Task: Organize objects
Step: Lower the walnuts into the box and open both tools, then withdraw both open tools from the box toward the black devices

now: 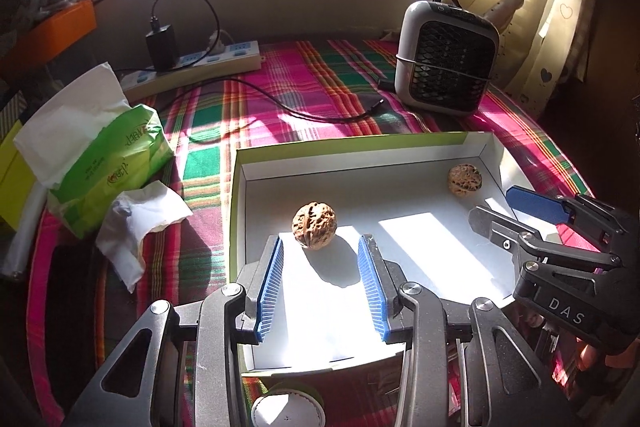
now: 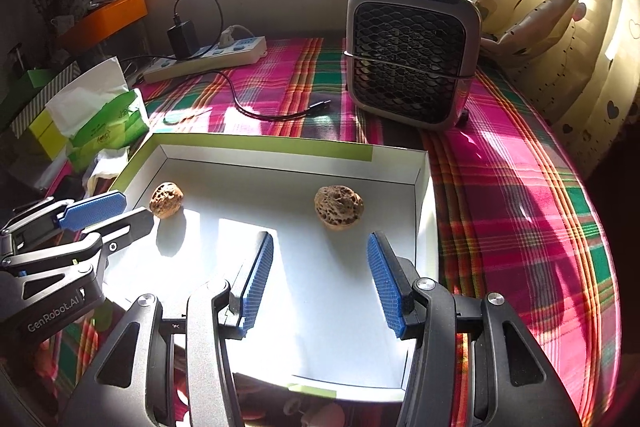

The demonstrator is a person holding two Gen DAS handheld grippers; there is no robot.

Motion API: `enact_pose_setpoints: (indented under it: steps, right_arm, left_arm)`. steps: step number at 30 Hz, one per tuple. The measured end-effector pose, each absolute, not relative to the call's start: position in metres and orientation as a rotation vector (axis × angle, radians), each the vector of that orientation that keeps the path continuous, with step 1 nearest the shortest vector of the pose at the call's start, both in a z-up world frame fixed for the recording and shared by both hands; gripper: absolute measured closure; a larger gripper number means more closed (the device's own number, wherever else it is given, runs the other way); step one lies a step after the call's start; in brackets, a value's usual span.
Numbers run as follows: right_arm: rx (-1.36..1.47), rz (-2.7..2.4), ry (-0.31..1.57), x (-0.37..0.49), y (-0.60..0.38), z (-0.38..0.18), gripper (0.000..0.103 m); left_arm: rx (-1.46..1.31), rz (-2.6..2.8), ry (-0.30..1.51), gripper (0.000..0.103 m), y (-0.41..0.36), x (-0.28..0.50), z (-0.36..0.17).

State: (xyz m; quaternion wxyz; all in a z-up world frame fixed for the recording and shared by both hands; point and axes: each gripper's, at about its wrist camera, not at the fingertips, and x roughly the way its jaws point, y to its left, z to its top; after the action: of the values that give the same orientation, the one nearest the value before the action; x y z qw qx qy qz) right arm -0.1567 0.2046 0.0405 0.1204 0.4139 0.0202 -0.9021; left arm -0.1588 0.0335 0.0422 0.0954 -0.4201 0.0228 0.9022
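Note:
Two brown walnuts lie apart in a shallow white box with a green rim (image 1: 352, 147) (image 2: 260, 143). My left gripper (image 1: 321, 247) (image 2: 134, 207) is open. The left walnut (image 1: 315, 225) (image 2: 166, 199) rests on the box floor just past its blue pads, untouched. My right gripper (image 2: 320, 239) (image 1: 491, 203) is also open over the box. The right walnut (image 2: 339, 207) (image 1: 465, 183) lies a little beyond its fingertips, free of them. Both grippers point down into the box side by side.
The box sits on a pink and green plaid cloth (image 2: 520, 187). A small grey fan (image 2: 412, 55) stands behind it, with a black cable (image 1: 320, 115) and a power strip (image 1: 200, 67) further back. A green tissue pack (image 1: 108, 163) and a crumpled tissue (image 1: 140, 227) lie to the left.

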Motion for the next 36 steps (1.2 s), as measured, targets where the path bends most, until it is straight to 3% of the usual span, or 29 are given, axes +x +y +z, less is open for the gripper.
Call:
enact_pose_setpoints:
  steps: [36]
  right_arm:
    - [1.082, -2.712, 0.078, -0.074, 0.21, 0.051, 0.053]
  left_arm:
    - [-1.132, 2.776, 0.076, 0.067, 0.016, -0.075, 0.047]
